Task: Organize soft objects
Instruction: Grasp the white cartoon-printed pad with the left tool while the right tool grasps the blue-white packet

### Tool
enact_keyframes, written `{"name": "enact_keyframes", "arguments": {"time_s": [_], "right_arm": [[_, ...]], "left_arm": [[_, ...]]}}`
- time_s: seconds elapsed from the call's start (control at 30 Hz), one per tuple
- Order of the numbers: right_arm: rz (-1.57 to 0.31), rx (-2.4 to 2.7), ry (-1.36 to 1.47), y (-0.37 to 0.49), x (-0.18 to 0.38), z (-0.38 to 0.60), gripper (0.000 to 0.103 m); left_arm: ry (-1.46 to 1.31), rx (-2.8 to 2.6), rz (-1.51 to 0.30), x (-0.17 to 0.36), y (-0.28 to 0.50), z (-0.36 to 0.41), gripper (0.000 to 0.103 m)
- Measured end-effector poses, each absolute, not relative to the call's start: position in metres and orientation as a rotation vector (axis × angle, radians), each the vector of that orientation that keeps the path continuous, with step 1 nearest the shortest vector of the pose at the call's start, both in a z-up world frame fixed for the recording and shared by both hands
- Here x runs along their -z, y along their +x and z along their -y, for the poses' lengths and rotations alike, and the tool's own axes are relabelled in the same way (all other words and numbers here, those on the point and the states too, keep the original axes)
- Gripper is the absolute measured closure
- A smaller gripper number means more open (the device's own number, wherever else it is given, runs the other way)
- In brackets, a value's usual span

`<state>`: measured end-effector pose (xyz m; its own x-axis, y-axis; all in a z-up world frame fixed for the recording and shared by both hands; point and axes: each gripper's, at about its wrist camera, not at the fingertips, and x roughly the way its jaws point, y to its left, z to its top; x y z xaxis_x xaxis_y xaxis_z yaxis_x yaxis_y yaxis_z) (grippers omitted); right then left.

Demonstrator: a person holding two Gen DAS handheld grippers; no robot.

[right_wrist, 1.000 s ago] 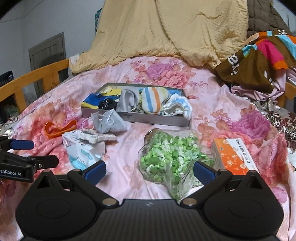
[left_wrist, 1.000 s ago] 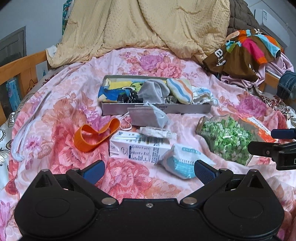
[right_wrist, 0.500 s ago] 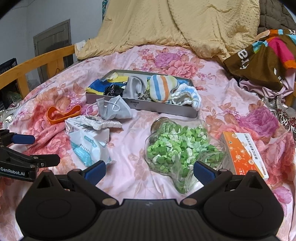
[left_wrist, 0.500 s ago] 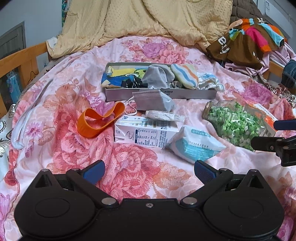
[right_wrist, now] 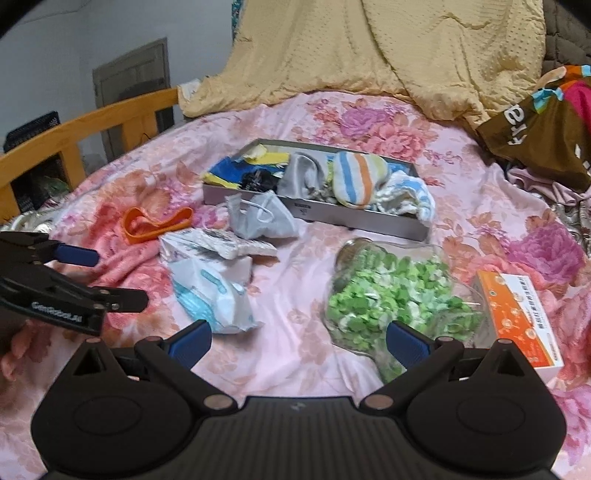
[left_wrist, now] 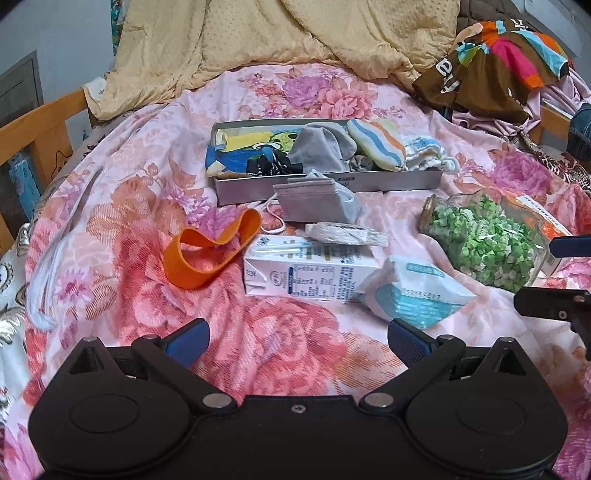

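Note:
A grey tray (left_wrist: 406, 182) (right_wrist: 354, 220) on the flowered bedspread holds several socks and cloths, among them a striped sock (left_wrist: 376, 142) (right_wrist: 360, 181). In front of it lie a grey face mask (left_wrist: 317, 201) (right_wrist: 266, 218), an orange band (left_wrist: 207, 254) (right_wrist: 157, 223), a white wrapped strip (left_wrist: 343, 233) and a blue-white tissue pack (left_wrist: 413, 295) (right_wrist: 210, 295). My left gripper (left_wrist: 297, 341) (right_wrist: 107, 275) is open and empty, short of the milk carton (left_wrist: 306, 269). My right gripper (right_wrist: 297, 341) (left_wrist: 557, 275) is open and empty, near the jar.
A glass jar of green paper bits (left_wrist: 484, 240) (right_wrist: 399, 295) lies on its side. An orange medicine box (right_wrist: 517, 317) sits right of it. A yellow quilt (left_wrist: 295, 33) and a heap of coloured clothes (left_wrist: 495, 62) are behind. A wooden bed rail (right_wrist: 85, 125) runs on the left.
Both grippers have drawn back and lifted a little, so the objects sit farther away in view. Nothing on the bed has moved and both stay open.

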<state>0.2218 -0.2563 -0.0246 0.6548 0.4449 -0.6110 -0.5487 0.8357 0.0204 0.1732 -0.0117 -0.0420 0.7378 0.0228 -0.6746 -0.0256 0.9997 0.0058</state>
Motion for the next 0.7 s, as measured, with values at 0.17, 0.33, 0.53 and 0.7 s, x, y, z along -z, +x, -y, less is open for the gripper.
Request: {"name": "enact_keyframes", "arguments": {"time_s": [0.17, 0.33, 0.53, 0.7], "right_arm": [[-0.622, -0.636, -0.151, 0.221, 0.025, 0.248, 0.0], [-0.582, -0.687, -0.205, 0.22, 0.029, 0.23, 0.001], [-0.545, -0.727, -0.254, 0.222, 0.038, 0.212, 0.002], [-0.536, -0.758, -0.277, 0.223, 0.045, 0.202, 0.007]], "left_arm": [[-0.001, -0.011, -0.739, 0.034, 0.184, 0.004, 0.001], [-0.017, 0.01, -0.723, 0.025, 0.198, 0.0, 0.001], [-0.036, 0.051, -0.708, 0.021, 0.219, 0.004, 0.001], [-0.018, 0.101, -0.721, 0.024, 0.242, 0.015, 0.001]]}}
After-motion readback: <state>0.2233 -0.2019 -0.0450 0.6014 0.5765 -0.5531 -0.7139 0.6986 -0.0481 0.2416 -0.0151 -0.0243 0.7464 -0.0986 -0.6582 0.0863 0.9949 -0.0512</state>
